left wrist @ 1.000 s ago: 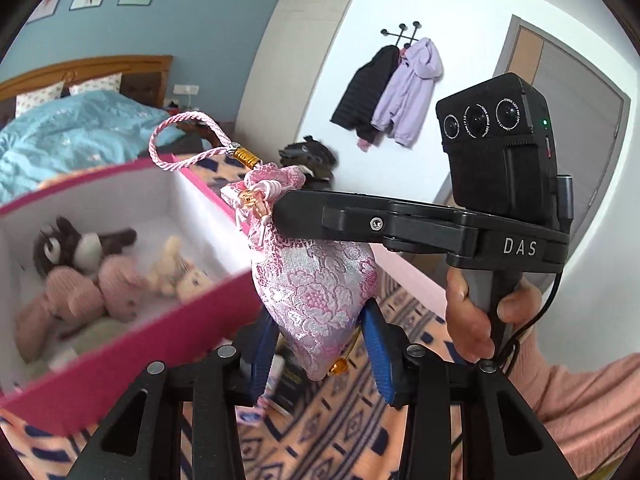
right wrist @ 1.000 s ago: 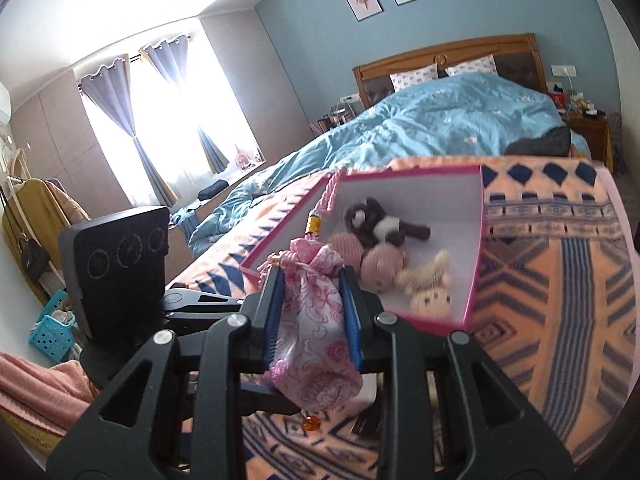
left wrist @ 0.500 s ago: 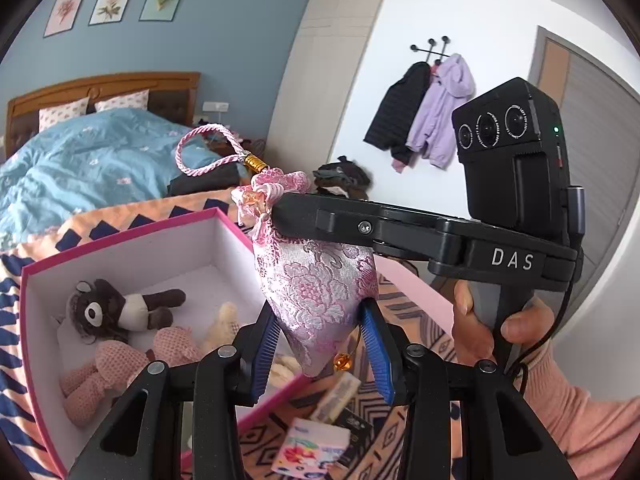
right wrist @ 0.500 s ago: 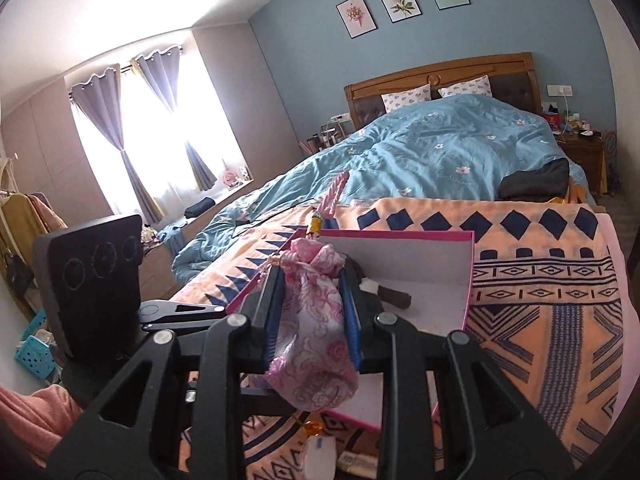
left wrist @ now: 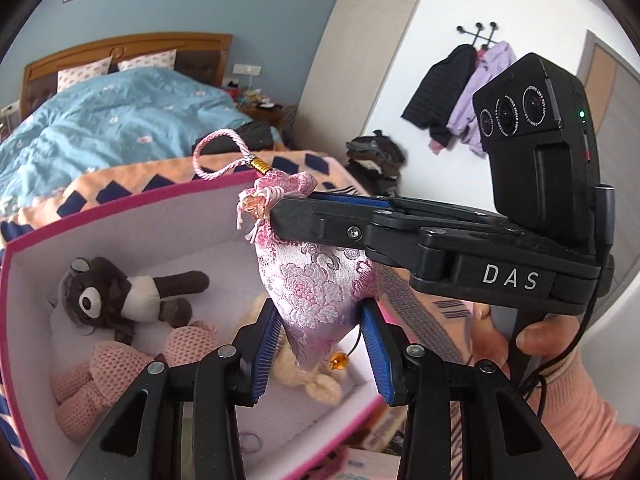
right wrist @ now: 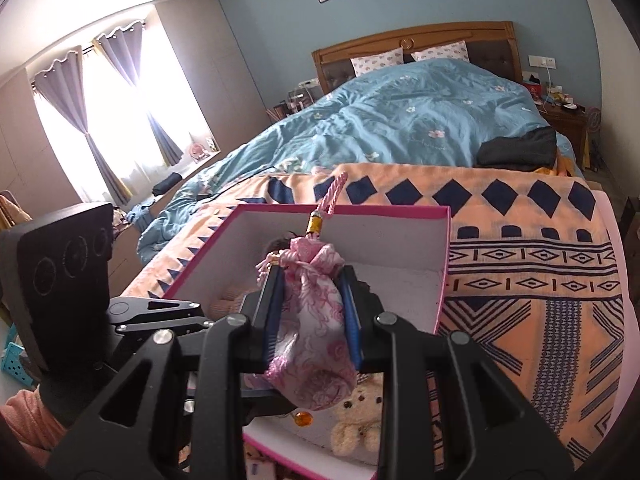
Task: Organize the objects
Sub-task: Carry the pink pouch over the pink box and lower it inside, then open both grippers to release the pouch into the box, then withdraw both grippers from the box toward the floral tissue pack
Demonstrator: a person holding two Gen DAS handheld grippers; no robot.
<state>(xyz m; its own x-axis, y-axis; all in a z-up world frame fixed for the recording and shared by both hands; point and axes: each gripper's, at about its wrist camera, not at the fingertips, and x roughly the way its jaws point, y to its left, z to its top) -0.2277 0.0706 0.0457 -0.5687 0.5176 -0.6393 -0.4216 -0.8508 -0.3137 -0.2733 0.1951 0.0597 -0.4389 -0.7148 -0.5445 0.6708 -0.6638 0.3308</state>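
A pink brocade pouch (left wrist: 316,288) with a pink cord loop hangs in the air over a pink-rimmed white box (left wrist: 120,204). My right gripper (right wrist: 312,312) is shut on the pouch (right wrist: 312,320) near its neck; it also shows side-on in the left wrist view (left wrist: 288,216). My left gripper (left wrist: 320,344) is open, its blue pads either side of the pouch's lower tip without pressing it. In the box (right wrist: 444,264) lie a brown bear (left wrist: 120,296), a pink knitted toy (left wrist: 120,372) and a cream bear (right wrist: 356,424).
The box sits on an orange and navy patterned blanket (right wrist: 540,280) at the foot of a bed with a blue quilt (right wrist: 400,120). Small cards and loose items (left wrist: 360,456) lie beside the box's near edge. Coats (left wrist: 460,92) hang on the white wall.
Both grippers and the pouch have moved over the box interior; the box now lies directly beneath. The left pads stay spread around the pouch tip.
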